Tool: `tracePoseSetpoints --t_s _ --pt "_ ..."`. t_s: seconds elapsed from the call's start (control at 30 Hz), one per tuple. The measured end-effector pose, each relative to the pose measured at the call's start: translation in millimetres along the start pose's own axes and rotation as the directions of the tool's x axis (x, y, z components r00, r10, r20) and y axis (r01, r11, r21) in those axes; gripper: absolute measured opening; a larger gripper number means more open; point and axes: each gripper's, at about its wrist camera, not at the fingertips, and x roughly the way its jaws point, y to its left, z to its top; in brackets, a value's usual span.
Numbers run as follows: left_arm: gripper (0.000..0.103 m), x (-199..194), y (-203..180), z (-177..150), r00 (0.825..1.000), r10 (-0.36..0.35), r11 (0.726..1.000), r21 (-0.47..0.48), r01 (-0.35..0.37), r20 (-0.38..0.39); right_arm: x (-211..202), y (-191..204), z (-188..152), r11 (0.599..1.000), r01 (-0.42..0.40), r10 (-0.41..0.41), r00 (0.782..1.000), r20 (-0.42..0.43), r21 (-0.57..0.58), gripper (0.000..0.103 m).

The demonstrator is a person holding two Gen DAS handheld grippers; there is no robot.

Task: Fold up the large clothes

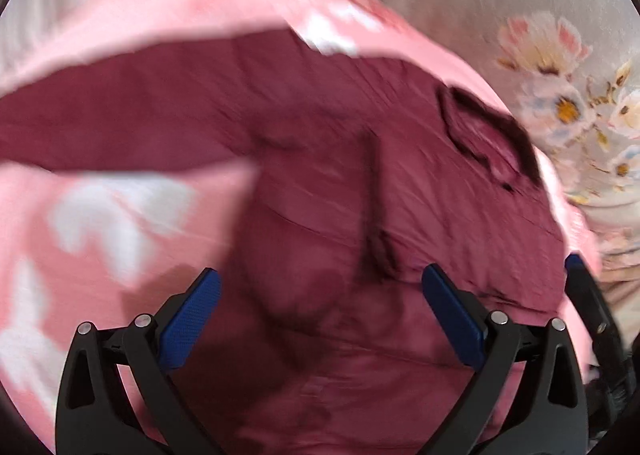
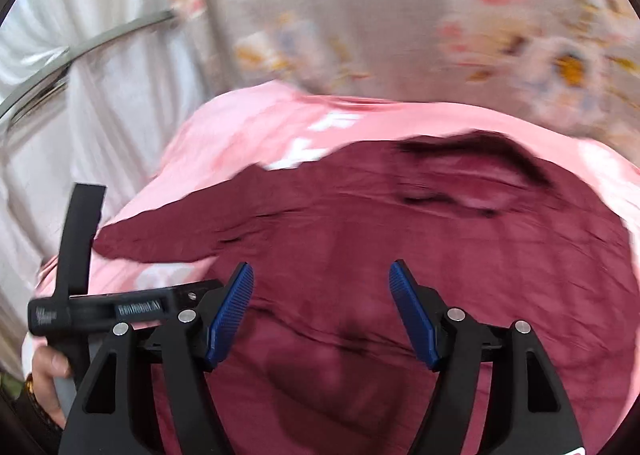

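A maroon collared shirt (image 1: 320,183) lies spread on a pink cover with white shapes (image 1: 100,223). Its collar (image 1: 488,139) is at the far right and one sleeve (image 1: 100,131) stretches out to the left. My left gripper (image 1: 320,287) is open and empty above the shirt's body. In the right wrist view the same shirt (image 2: 360,223) fills the middle, with its collar (image 2: 472,171) at the far side. My right gripper (image 2: 320,283) is open and empty above the shirt. Both views are blurred.
A grey floral sheet (image 1: 560,67) lies beyond the pink cover; it also shows in the right wrist view (image 2: 400,15). White cloth and a metal rail (image 2: 80,51) are at the left. The other gripper's body (image 2: 100,311) and a hand (image 2: 48,371) are at the lower left.
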Motion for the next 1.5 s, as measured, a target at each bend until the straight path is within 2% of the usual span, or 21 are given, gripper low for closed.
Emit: tracePoseSetpoints --t_s 0.03,0.07,0.13,0.27,0.4,0.53,0.57,0.67,0.7,0.73,0.77,0.8,0.83,0.87,0.9,1.03,1.1,1.17,1.23,1.4,1.5 --pt "0.098 10 -5 1 0.997 -0.053 0.998 -0.023 0.052 -0.047 -6 -14 -4 0.999 0.03 -0.03 1.0 0.001 0.029 0.069" --pt "0.098 16 -11 3 0.996 -0.063 0.997 -0.038 0.06 -0.066 -15 -34 -9 0.995 0.07 -0.07 0.998 -0.001 0.07 0.069" --pt "0.098 21 -24 5 0.998 -0.031 0.999 -0.021 0.03 -0.047 -29 -73 -20 0.978 0.142 -0.141 0.99 -0.017 0.153 0.069" --pt "0.098 27 -32 9 1.0 -0.017 0.998 -0.061 0.016 -0.014 -57 -166 -49 0.888 0.242 -0.242 0.969 -0.05 0.39 0.069" --pt "0.097 17 -32 7 0.999 0.02 0.996 -0.091 -0.017 0.038 -61 -237 -71 0.785 0.231 -0.233 0.97 -0.07 0.574 0.069" --pt "0.097 -3 -41 3 0.993 0.058 0.997 -0.052 -0.053 0.105 -55 -267 -79 0.73 0.177 -0.191 0.98 -0.052 0.66 0.069" --pt "0.098 -1 -45 2 0.994 0.045 0.999 -0.032 -0.042 0.1 -50 -272 -80 0.721 0.162 -0.176 0.983 -0.048 0.673 0.069" --pt "0.098 31 -54 6 1.0 0.001 1.0 0.005 -0.001 -0.019 -41 -283 -78 0.706 0.139 -0.156 0.987 -0.039 0.695 0.068" --pt "0.096 41 -53 7 0.998 -0.019 1.0 -0.01 0.019 -0.052 -39 -286 -78 0.702 0.132 -0.154 0.988 -0.032 0.7 0.066" --pt "0.095 43 -53 7 0.999 -0.014 1.0 -0.015 0.014 -0.045 -39 -288 -76 0.697 0.125 -0.152 0.988 -0.024 0.706 0.055" --pt "0.084 42 -56 8 1.0 -0.011 1.0 -0.004 0.011 -0.018 -40 -289 -76 0.696 0.115 -0.146 0.989 -0.017 0.708 0.044" --pt "0.058 41 -60 9 1.0 -0.019 1.0 0.013 0.019 -0.004 -37 -291 -71 0.701 0.096 -0.129 0.992 -0.007 0.707 0.022" --pt "0.045 41 -67 12 1.0 -0.027 0.999 0.043 0.027 -0.002 -38 -293 -68 0.707 0.092 -0.124 0.992 -0.005 0.701 0.01" --pt "0.024 40 -71 16 1.0 -0.026 0.998 0.056 0.026 0.003 -39 -293 -63 0.715 0.081 -0.121 0.993 0.009 0.695 0.01" --pt "0.018 39 -73 18 0.999 -0.03 0.997 0.067 0.029 0.013 -43 -292 -58 0.723 0.061 -0.121 0.992 0.039 0.688 0.008" --pt "0.011 13 -76 30 0.991 -0.017 0.992 0.125 0.001 0.132 -73 -269 -35 0.796 0.032 -0.157 0.975 0.156 0.604 0.005" --pt "0.011 15 -69 30 0.993 -0.017 0.991 0.134 0.001 0.118 -71 -259 -35 0.825 0.134 -0.23 0.967 0.109 0.549 0.004" --pt "0.011 35 -65 22 0.996 0.047 0.985 0.162 -0.059 0.081 -51 -259 -43 0.82 0.242 -0.277 0.961 -0.01 0.518 0.004" --pt "0.011 55 -62 11 0.994 0.086 0.977 0.191 -0.097 0.062 -32 -264 -59 0.796 0.299 -0.284 0.952 -0.112 0.526 0.004" --pt "0.012 54 -68 4 0.983 0.132 0.958 0.238 -0.16 0.126 -26 -266 -62 0.789 0.344 -0.304 0.939 -0.164 0.509 0.004" --pt "0.017 49 -62 6 0.986 0.107 0.964 0.231 -0.135 0.128 -31 -264 -62 0.785 0.373 -0.33 0.927 -0.176 0.495 0.014"
